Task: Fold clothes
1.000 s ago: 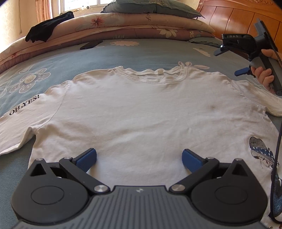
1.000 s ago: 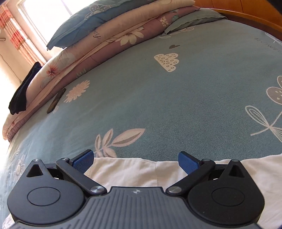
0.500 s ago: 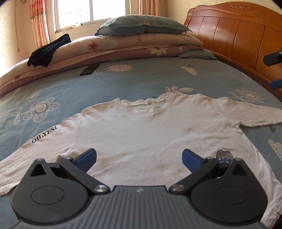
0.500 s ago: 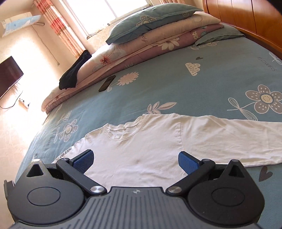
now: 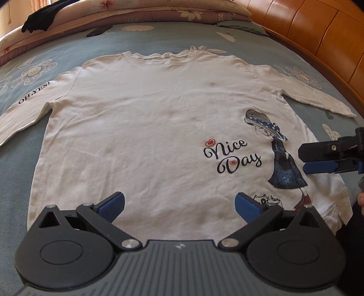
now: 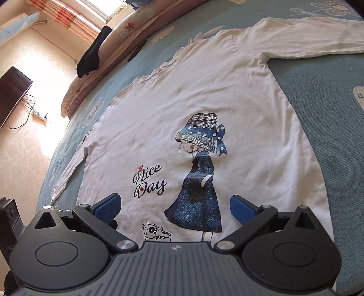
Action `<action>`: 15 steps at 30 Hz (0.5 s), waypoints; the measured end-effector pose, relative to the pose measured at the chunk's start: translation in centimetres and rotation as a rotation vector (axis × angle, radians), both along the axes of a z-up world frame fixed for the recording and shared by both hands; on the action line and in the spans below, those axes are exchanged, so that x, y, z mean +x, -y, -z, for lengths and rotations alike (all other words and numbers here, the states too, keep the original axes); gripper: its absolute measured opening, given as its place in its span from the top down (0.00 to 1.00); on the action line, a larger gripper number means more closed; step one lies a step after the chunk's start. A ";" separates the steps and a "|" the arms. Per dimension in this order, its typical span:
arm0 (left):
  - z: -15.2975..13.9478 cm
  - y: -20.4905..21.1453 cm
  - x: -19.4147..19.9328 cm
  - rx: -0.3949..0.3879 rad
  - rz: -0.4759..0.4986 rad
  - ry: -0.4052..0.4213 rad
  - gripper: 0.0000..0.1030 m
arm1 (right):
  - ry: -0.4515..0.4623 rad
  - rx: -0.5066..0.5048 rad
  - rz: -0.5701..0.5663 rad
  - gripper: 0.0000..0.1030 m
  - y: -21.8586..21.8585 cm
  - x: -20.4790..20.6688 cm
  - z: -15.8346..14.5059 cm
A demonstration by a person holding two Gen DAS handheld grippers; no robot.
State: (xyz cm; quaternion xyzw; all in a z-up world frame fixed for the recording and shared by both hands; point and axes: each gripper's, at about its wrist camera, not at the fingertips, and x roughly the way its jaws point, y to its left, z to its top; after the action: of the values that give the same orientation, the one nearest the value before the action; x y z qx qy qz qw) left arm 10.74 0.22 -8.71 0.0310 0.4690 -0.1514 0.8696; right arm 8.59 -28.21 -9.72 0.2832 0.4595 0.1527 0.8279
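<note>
Above the flat shirt [image 5: 159, 127], both tongs [image 5: 179, 205] [image 6: 174, 206] gape.

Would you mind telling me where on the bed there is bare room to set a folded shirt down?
The widest free patch of bedspread lies between the shirt collar and the stacked quilts, apart from a dark flat object there. A narrower strip runs between the right sleeve and the headboard. The middle is crowded by the spread shirt.

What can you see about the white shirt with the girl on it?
The white shirt lies flat, front up, on the blue flowered bedspread, long sleeves spread sideways. It looks like soft cotton, slightly wrinkled, with faint stains. It shows a girl in a blue dress, "Nice Day", a small cat, and "OH,YES!" on one sleeve. Neither claw holds it.
</note>
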 end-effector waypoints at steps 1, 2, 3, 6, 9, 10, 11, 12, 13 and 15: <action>0.5 -0.3 -0.2 0.006 -0.012 -0.023 0.01 | -0.007 0.001 0.002 0.00 0.2 -0.4 0.0; 0.9 -0.5 -0.5 0.011 -0.020 -0.037 0.01 | -0.015 0.011 0.007 0.00 0.5 -0.8 0.1; 1.0 -0.7 -0.9 0.018 -0.017 -0.024 0.01 | -0.022 0.021 0.013 0.00 0.9 -1.1 0.2; 1.3 -0.8 -2.4 0.071 -0.002 -0.004 0.01 | -0.013 0.050 0.029 0.00 1.7 -2.4 0.7; 1.6 -0.8 -3.2 0.097 0.008 0.026 0.00 | 0.006 0.048 0.043 0.00 1.6 -2.9 0.8; 1.5 -0.8 -3.2 0.091 -0.001 0.027 0.00 | 0.007 0.036 0.047 0.00 1.4 -2.9 0.8; 1.5 -0.8 -3.1 0.088 -0.012 0.025 0.00 | 0.006 0.014 0.047 0.00 1.0 -2.9 0.7; 1.5 -0.8 -3.1 0.088 -0.021 0.026 0.00 | 0.008 -0.009 0.042 0.00 0.7 -2.9 0.6; 1.5 -0.8 -3.0 0.087 -0.030 0.027 0.00 | 0.015 -0.028 0.039 0.00 0.4 -3.0 0.6; 1.6 -0.8 -3.0 0.086 -0.043 0.032 0.00 | 0.030 -0.064 0.035 0.00 -0.1 -3.1 0.5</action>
State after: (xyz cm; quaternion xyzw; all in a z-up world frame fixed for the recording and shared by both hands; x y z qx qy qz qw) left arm 7.72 0.99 -10.29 0.0607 0.4615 -0.1119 0.8779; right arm 5.45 -28.12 -10.23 0.2621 0.4468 0.1276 0.8458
